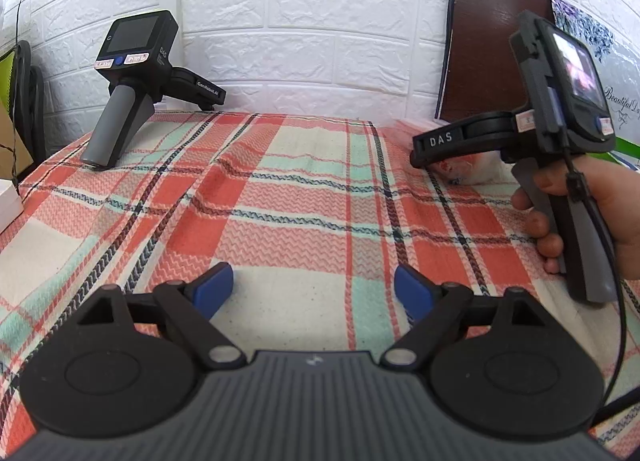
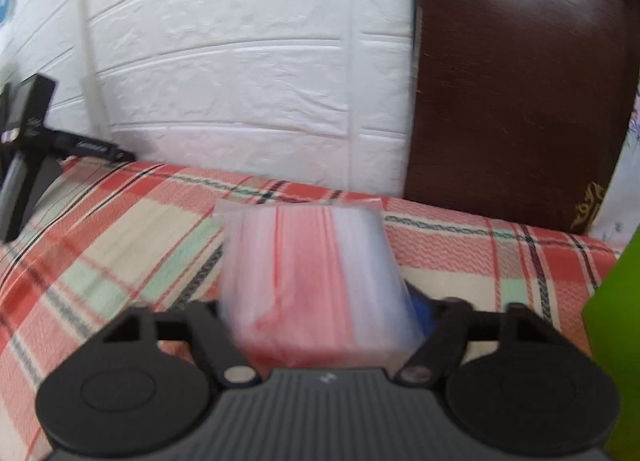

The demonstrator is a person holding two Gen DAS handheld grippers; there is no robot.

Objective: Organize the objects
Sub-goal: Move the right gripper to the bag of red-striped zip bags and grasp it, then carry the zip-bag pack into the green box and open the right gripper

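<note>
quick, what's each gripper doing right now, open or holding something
Left gripper: open, nothing between its blue pads.
Right gripper: a blurred red and white packet sits between its jaws; a firm grip cannot be told.

Both views were bright and evenly lit, with soft shadows on the checked cloth [image 1: 280, 189]. The left wrist view was sharp; fisheye bending curved the white brick wall [image 1: 300, 21] toward 12 o'clock. The right wrist view was motion-blurred, the packet [image 2: 316, 281] smeared; glare streaked the brown board [image 2: 520, 81] at 1 o'clock
</note>
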